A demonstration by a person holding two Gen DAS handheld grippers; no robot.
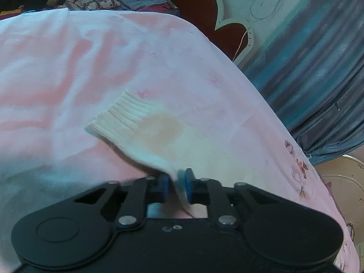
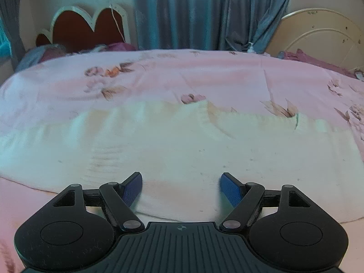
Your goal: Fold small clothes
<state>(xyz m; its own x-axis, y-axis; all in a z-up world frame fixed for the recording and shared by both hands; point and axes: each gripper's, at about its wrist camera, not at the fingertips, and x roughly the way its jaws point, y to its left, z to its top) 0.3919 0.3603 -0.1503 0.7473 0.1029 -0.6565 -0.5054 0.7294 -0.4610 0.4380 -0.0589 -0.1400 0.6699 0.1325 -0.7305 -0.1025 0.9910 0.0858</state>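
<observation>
No readable text, label, brand or number in either view. Faint marks on right claw housing, too small to read.

**Black linkage grippers, blue pads**

The left gripper and right gripper are matte black, each with 2 round discs, silver pivot rivets and blue textured fingers. The right one's base is ribbed with a crosshair mark.
</observation>
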